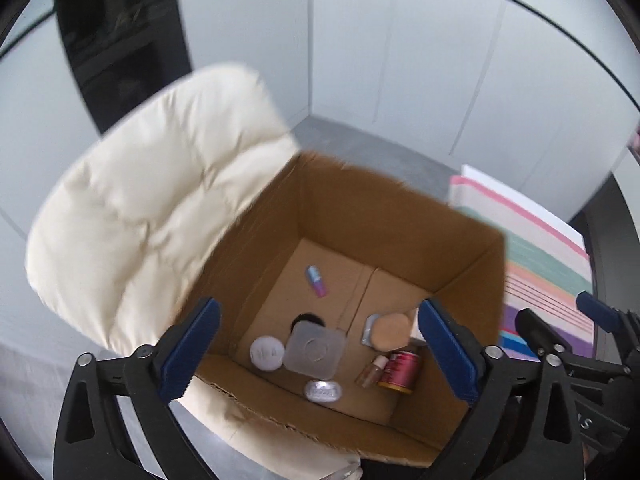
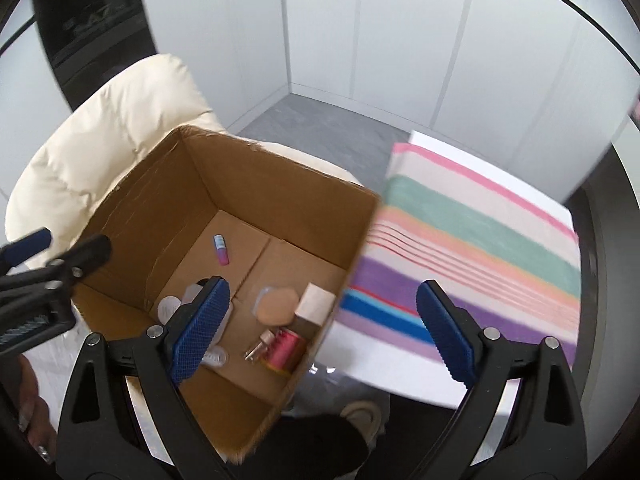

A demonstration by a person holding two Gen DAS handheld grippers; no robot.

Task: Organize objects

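Observation:
An open cardboard box (image 1: 340,208) (image 2: 280,184) rests on a cream chair. On its floor lie a purple-pink tube (image 1: 316,281) (image 2: 221,250), a white round lid (image 1: 267,354), a translucent square container (image 1: 316,350), a silver oval case (image 1: 323,391), a peach compact (image 1: 392,332) (image 2: 276,306), a red bottle (image 1: 400,372) (image 2: 286,350) and a small brown bottle (image 1: 372,372). My left gripper (image 1: 319,305) hangs open above the box with nothing between its fingers. My right gripper (image 2: 323,285) is open too, its fingers astride the box's right wall, holding nothing.
The cream padded chair (image 1: 140,200) bears the box. A striped cloth (image 2: 480,240) covers a white table to the right. Grey floor (image 2: 320,128) and white wall panels lie beyond. A dark cabinet (image 2: 92,20) stands at the back left. A shoe (image 2: 362,412) shows below.

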